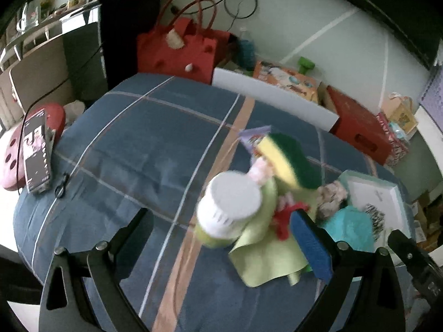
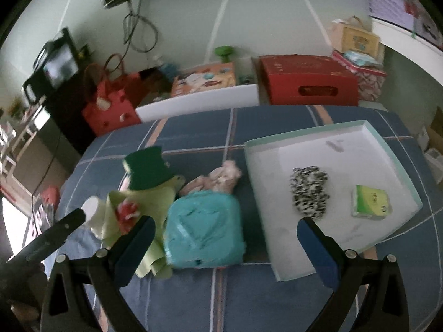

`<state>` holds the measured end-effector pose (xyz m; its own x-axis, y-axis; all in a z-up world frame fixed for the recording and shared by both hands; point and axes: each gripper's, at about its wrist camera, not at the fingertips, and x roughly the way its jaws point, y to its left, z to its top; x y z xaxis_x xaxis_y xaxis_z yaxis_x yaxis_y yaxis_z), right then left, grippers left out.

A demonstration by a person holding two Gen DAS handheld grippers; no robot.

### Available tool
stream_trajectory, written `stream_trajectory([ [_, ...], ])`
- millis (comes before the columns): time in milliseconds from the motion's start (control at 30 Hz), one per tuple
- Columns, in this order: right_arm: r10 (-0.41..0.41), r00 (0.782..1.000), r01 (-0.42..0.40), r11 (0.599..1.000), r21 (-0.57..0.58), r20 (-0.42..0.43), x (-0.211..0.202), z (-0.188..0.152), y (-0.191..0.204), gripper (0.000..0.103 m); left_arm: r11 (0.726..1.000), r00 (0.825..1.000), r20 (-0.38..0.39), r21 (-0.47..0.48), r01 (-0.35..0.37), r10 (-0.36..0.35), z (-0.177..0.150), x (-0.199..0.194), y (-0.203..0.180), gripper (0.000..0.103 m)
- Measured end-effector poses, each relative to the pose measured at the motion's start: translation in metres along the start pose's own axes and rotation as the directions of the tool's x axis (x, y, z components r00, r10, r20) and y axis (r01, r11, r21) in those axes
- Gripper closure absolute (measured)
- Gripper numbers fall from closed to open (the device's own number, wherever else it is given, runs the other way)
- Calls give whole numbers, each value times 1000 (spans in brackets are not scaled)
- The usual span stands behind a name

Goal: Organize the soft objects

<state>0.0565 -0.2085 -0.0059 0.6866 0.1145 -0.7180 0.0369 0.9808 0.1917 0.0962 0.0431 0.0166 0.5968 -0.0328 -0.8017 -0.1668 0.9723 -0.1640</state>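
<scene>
A pile of soft objects lies on the blue plaid bed: a light green cloth [image 1: 263, 246] [image 2: 155, 196], a green-and-yellow sponge [image 1: 288, 160] [image 2: 146, 170], a red item [image 1: 285, 218] [image 2: 127, 211], a pink cloth [image 2: 218, 178] and a teal packet [image 2: 203, 232] [image 1: 350, 228]. A white-capped bottle [image 1: 229, 207] [image 2: 92, 211] stands among them. A white tray [image 2: 277, 238] [image 1: 387, 188] holds a black-and-white cloth [image 2: 310, 191] and a green tissue pack [image 2: 371, 202]. My left gripper [image 1: 225, 244] is open above the bottle and green cloth. My right gripper [image 2: 225, 242] is open over the teal packet.
A phone [image 1: 37, 155] and a pink-red cushion [image 1: 12, 149] lie at the bed's left edge. Beyond the bed stand a red bag [image 1: 180, 47] [image 2: 110, 105], a white board [image 2: 199, 102], an orange box [image 2: 205, 78] and a red box [image 2: 307, 80] along the wall.
</scene>
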Motion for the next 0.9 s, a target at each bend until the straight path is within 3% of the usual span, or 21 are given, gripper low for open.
stream_trajectory([
  [400, 50, 999, -51, 997, -58, -17, 9, -5, 38, 0, 1000, 998, -58, -17, 13, -13, -12, 13, 15, 4],
  [633, 129, 992, -130, 990, -51, -14, 14, 0, 48, 0, 1000, 994, -110, -8, 10, -11, -14, 20, 17, 4],
  [767, 216, 976, -217, 976, -37, -20, 22, 3, 54, 0, 1000, 991, -132, -5, 7, -8, -17, 27, 17, 4],
  [900, 243, 969, -245, 969, -44, -36, 32, 4, 63, 1, 1000, 988, -153, -25, 9, -13, -20, 34, 20, 4],
])
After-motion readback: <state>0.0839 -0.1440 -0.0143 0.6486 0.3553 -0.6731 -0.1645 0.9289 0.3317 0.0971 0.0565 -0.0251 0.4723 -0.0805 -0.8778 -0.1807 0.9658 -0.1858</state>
